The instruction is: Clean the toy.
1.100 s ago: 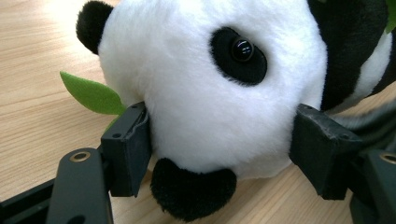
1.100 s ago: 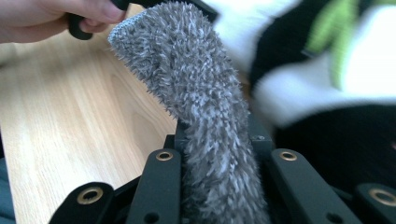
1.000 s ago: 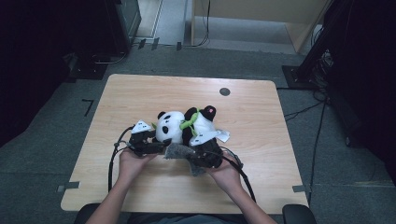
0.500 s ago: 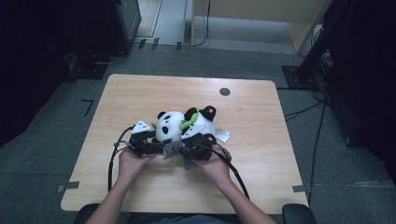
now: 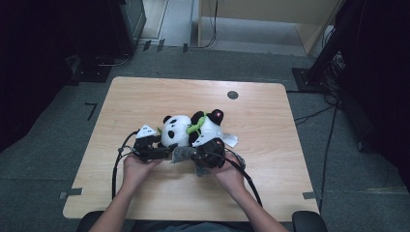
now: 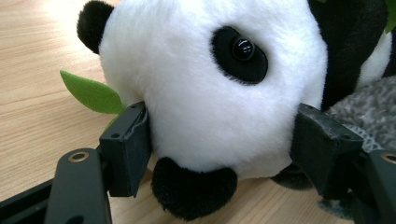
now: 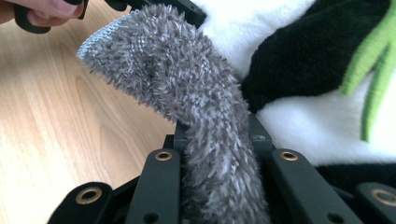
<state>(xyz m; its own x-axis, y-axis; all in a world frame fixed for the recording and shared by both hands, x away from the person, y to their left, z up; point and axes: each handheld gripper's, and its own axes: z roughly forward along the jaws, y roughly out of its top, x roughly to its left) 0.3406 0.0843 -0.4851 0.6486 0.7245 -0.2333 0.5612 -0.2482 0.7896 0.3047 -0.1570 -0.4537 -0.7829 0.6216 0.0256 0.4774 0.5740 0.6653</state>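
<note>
Your left gripper (image 5: 155, 147) has its jaws pressed on both sides of the panda's (image 6: 210, 93) white head, holding it down on the table (image 5: 145, 96). The panda lies near the middle of the table, close to you. A green leaf (image 6: 91, 93) sticks out by the left jaw. Your right gripper (image 5: 205, 155) has its jaws pinched tight on a fuzzy grey cloth (image 7: 187, 102), which rests against the panda. I think you are wiping the panda. The holding part is done; most of the fur looks left to rub. There are no boxes or bowls here.
</note>
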